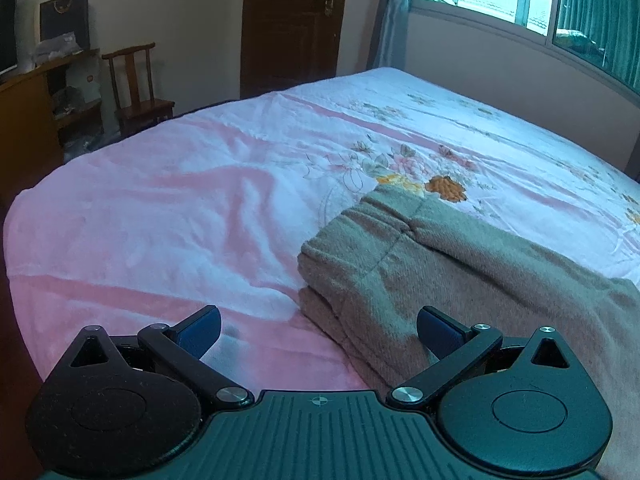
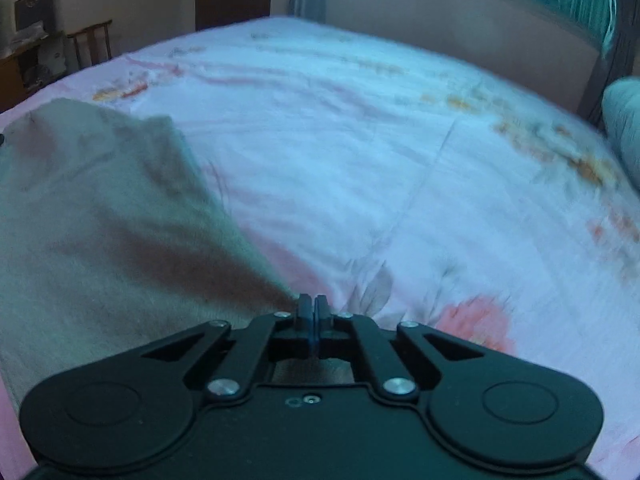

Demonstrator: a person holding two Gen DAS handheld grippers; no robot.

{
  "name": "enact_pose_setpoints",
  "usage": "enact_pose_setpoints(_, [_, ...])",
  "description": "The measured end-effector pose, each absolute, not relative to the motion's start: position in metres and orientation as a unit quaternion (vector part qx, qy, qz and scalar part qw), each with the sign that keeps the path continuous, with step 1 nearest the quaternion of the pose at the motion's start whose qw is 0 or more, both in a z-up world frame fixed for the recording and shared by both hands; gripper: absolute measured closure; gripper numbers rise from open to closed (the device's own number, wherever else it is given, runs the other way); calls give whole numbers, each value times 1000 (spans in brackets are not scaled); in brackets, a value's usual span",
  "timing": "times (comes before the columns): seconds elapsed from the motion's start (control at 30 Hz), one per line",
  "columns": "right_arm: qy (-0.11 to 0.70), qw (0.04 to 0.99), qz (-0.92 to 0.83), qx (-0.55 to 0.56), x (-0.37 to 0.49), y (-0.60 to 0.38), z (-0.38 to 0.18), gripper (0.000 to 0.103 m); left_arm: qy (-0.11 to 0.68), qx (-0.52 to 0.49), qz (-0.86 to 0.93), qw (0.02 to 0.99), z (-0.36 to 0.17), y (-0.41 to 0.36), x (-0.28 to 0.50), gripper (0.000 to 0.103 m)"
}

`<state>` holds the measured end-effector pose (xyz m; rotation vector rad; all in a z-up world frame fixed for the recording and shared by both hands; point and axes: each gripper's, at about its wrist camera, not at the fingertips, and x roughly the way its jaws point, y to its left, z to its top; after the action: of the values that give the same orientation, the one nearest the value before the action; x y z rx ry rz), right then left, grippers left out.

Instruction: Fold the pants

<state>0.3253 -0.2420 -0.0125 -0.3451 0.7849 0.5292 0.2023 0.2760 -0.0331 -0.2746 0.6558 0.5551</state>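
Beige-grey pants (image 1: 432, 264) lie folded on the bed, their waistband end toward the middle of the bed. My left gripper (image 1: 318, 330) is open and empty, hovering low over the near left corner of the pants, with its right fingertip (image 1: 436, 330) above the cloth. In the right wrist view the pants (image 2: 100, 220) rise in a taut sheet at the left. My right gripper (image 2: 314, 308) is shut on the pants' edge and holds the cloth lifted off the bed. The view is blurred.
The bed (image 1: 180, 208) has a pink and white floral cover. A wooden chair (image 1: 136, 84), a cluttered desk (image 1: 36, 92) and a brown door (image 1: 292, 20) stand beyond it. A window with teal curtains (image 1: 592, 12) is at the right. A grey pillow (image 2: 624, 128) lies at the right edge.
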Motion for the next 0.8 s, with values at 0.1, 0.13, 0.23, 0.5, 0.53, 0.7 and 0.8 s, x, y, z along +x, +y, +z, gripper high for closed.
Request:
enact_pose_setpoints(0.1, [375, 883, 248, -137, 326, -251, -4, 103, 319, -133, 264, 901, -33, 274, 201, 0])
enact_pose_setpoints(0.13, [366, 890, 240, -129, 322, -256, 4, 98, 321, -132, 261, 901, -32, 273, 201, 0])
enact_pose_setpoints(0.23, [342, 914, 218, -24, 300, -290, 37, 90, 318, -127, 243, 908, -29, 264, 200, 0])
enact_pose_setpoints(0.5, [370, 841, 147, 367, 175, -391, 3, 83, 323, -134, 175, 920, -25, 230, 197, 0])
enact_pose_setpoints(0.53, [373, 824, 124, 408, 158, -400, -11, 83, 324, -133, 169, 921, -25, 225, 196, 0])
enact_pose_setpoints(0.7, [343, 766, 85, 537, 123, -426, -50, 84, 339, -127, 142, 921, -29, 207, 188, 0])
enact_pose_setpoints(0.8, [337, 757, 66, 556, 125, -430, -55, 86, 344, -124, 133, 921, -29, 200, 183, 0])
